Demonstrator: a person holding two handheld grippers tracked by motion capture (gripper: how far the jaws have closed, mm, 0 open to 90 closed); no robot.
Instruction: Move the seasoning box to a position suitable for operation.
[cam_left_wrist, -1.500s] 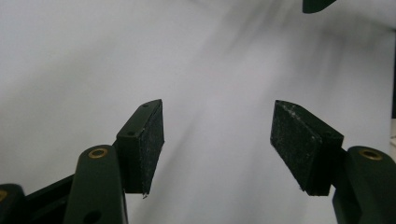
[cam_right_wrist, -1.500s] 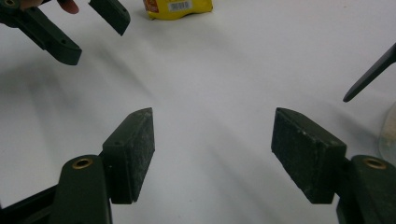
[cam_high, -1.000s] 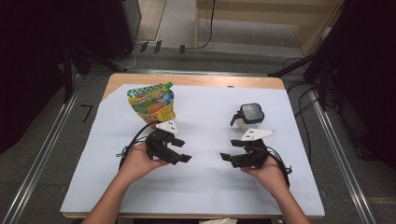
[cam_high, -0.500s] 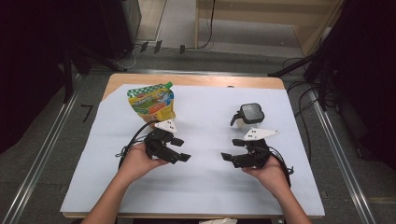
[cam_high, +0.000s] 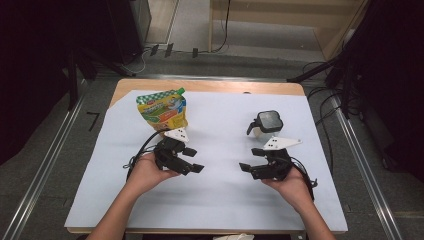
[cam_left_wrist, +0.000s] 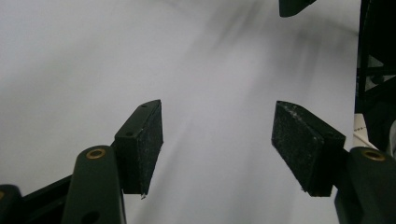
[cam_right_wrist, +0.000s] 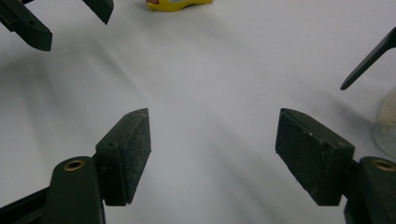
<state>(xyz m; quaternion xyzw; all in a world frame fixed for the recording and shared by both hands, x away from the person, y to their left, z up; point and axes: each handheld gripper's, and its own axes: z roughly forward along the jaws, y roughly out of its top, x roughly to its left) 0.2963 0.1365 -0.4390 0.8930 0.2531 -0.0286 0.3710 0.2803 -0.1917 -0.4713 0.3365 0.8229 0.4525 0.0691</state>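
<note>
A person's hands hold both grippers low over the white sheet (cam_high: 220, 200), their jaws pointing at each other. My left gripper (cam_high: 194, 160) (cam_left_wrist: 217, 144) is open; its jaws have just closed a little with nothing between them. My right gripper (cam_high: 248, 160) (cam_right_wrist: 212, 149) is open and empty too. A green and yellow spouted pouch (cam_high: 162, 110) (cam_right_wrist: 180, 4) stands just behind the left gripper. A small clear jar with a black lid (cam_high: 267, 124) (cam_right_wrist: 386, 126) stands behind the right gripper. The left gripper (cam_right_wrist: 60, 18) also appears across the sheet in the right gripper view.
The sheet covers a wooden table (cam_high: 210, 86) whose far edge shows bare. Metal rails (cam_high: 45, 165) run along both sides, and cables lie on the floor beyond. A black handle (cam_right_wrist: 369, 60) sticks out from the jar.
</note>
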